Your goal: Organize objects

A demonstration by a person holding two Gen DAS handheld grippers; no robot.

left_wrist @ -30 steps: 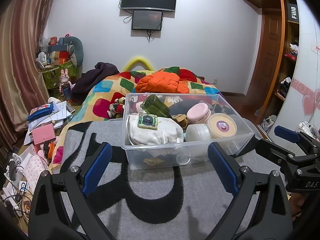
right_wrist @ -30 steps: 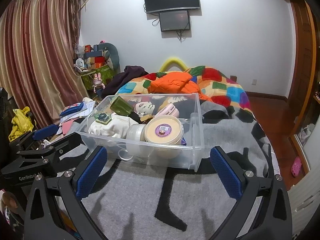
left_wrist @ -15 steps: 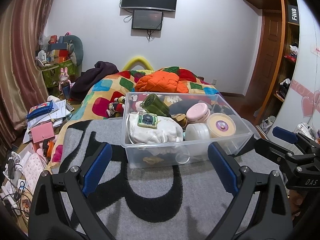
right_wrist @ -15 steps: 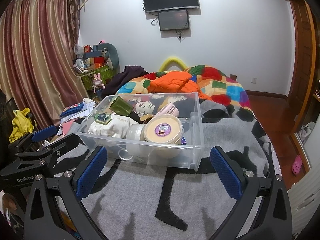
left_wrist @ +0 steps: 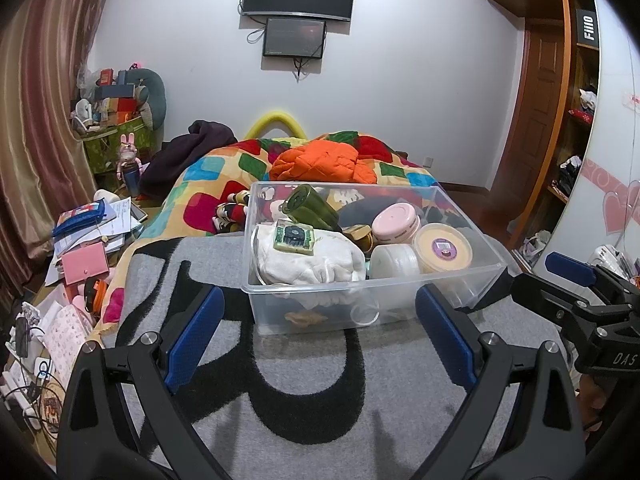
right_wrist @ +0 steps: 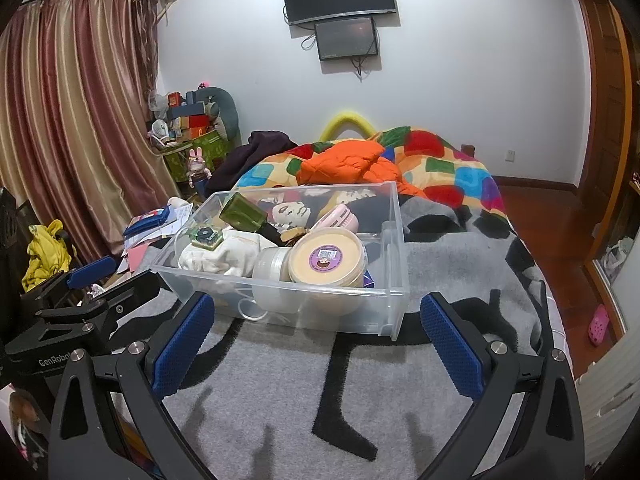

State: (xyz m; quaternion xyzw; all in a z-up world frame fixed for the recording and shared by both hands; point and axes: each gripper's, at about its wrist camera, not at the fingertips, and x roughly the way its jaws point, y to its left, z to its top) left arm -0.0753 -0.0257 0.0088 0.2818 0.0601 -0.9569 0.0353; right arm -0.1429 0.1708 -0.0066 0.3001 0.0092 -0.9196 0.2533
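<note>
1. Left tool [left_wrist: 316, 336]: released, fingers wide apart, nothing held.
2. Clear plastic bin [left_wrist: 400, 280] sits on the bed's grey blanket [left_wrist: 320, 400], near both tools; white cloth [left_wrist: 312, 260] and yellow-lidded tub [left_wrist: 442, 246] hide its lower contents.
3. Right tool [right_wrist: 316, 340]: released, empty.

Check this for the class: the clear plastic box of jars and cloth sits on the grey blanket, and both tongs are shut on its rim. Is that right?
One detail is wrong. The clear plastic box does sit on the grey blanket, but both wrist views show the left tongs and right tongs open, short of the box and gripping nothing.
</note>
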